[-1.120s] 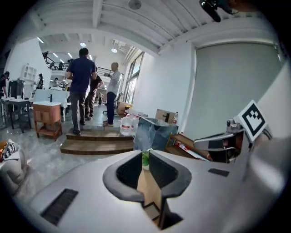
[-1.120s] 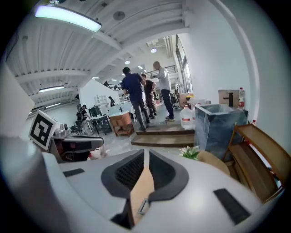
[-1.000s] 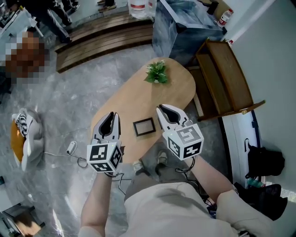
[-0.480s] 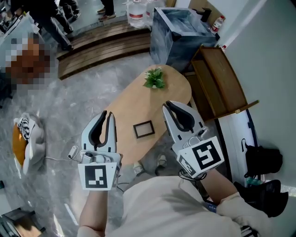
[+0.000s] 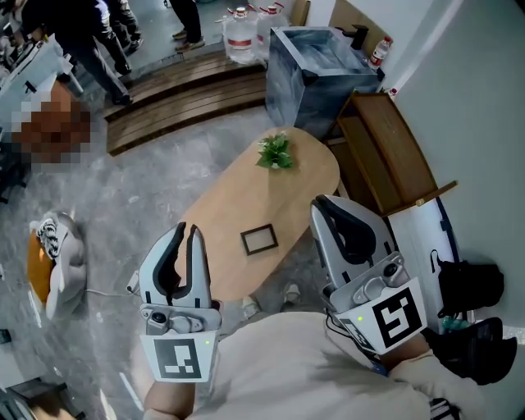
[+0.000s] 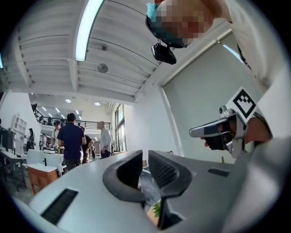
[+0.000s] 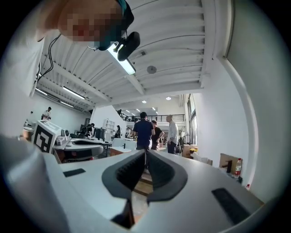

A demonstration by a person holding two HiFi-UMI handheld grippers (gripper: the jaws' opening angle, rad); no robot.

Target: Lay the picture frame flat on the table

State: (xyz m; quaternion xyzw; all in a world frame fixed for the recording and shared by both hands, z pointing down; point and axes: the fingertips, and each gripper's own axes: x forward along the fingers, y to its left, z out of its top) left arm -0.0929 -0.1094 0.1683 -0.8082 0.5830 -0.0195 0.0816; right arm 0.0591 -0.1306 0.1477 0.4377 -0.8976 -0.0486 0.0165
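Note:
A small dark picture frame [image 5: 259,239] lies flat near the front edge of the oval wooden table [image 5: 238,184]. Both grippers are held high above the floor, close to the head camera and well short of the frame. My left gripper [image 5: 185,230] is at the lower left, jaws together, with nothing held. At the lower right, my right gripper [image 5: 321,202] is also shut and empty. In the left gripper view the left gripper [image 6: 145,157] points level into the room, with the right gripper [image 6: 218,132] beside it. The right gripper view shows only the right gripper [image 7: 145,154] against the room.
A small green plant [image 5: 275,152] stands at the table's far end. A wooden bench [image 5: 394,148] and a grey box [image 5: 316,66] stand at the right and behind. Wooden planks [image 5: 189,78], water bottles [image 5: 242,20] and people are farther back. A bag [image 5: 49,254] lies on the floor at left.
Both grippers have pulled back from the table and come up toward the head camera. The picture frame stays flat in the same place.

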